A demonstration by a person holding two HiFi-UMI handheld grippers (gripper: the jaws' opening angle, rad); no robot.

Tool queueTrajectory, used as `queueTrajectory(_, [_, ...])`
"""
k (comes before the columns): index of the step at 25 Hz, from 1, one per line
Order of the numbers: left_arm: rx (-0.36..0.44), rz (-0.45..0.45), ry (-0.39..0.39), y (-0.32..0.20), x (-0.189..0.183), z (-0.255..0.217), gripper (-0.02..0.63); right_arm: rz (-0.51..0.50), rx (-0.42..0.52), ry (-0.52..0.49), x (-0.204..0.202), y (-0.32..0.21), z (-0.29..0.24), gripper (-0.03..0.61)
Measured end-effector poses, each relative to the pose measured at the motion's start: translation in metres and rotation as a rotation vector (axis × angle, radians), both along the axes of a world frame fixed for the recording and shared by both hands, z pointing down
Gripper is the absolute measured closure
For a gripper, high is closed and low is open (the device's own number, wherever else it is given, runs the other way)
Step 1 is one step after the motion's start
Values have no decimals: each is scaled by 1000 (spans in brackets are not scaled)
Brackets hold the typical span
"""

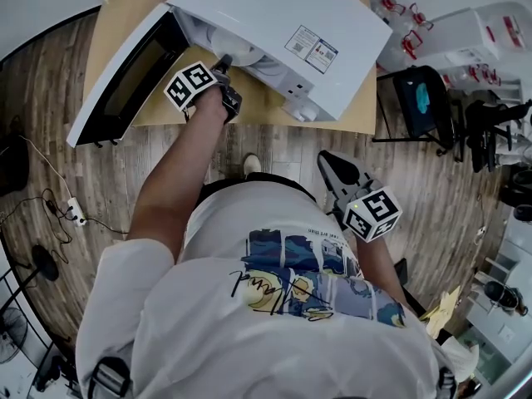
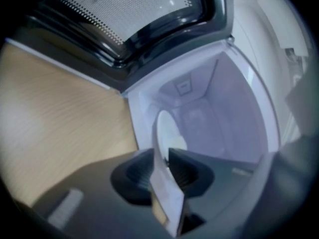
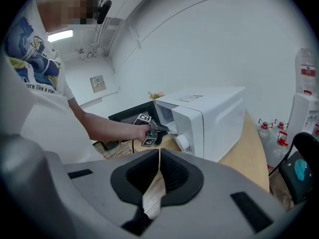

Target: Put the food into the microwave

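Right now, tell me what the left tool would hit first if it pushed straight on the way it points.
The left tool meets the white plate first: its rim sits between the open jaws. Beyond, likely the microwave back wall; depth unclear.

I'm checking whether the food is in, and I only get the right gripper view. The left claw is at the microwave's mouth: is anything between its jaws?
Observer: Yes. The left gripper view shows a white plate's rim between the left claw's jaws, which stand apart and do not press it.
Operator: Is that plate inside yet?
Observer: Head view: it lies in the microwave's cavity, its near rim at the mouth.
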State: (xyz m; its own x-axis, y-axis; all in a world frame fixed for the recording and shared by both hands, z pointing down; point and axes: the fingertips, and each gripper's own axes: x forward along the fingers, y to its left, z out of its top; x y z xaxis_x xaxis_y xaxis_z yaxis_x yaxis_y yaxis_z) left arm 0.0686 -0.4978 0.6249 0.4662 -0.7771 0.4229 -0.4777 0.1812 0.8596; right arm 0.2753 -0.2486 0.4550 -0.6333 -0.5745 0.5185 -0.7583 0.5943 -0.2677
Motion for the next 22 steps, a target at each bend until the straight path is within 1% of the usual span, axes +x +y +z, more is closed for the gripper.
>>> queueTrajectory(4, [-1, 24, -84, 2, -5, 1, 474, -3, 2, -2, -4, -1, 0, 565])
queueTrajectory(5, [-2, 28, -95, 3, -7, 1, 452, -4, 2, -2, -6, -1, 0, 565])
queueTrajectory(8, [0, 39, -95, 10, -10, 1, 431, -7, 1, -2, -11, 0, 1, 565])
queueTrajectory(13, [16, 64, -98, 25, -21, -4, 431, -17, 3, -3, -26, 1, 1, 565])
queueTrajectory(17, [35, 102, -114, 41, -34, -10, 434, -21, 11, -7, -44, 5, 2, 565])
queueTrajectory(22, [69, 149, -117, 63, -51, -22, 457, -34, 19, -8, -72, 15, 0, 565])
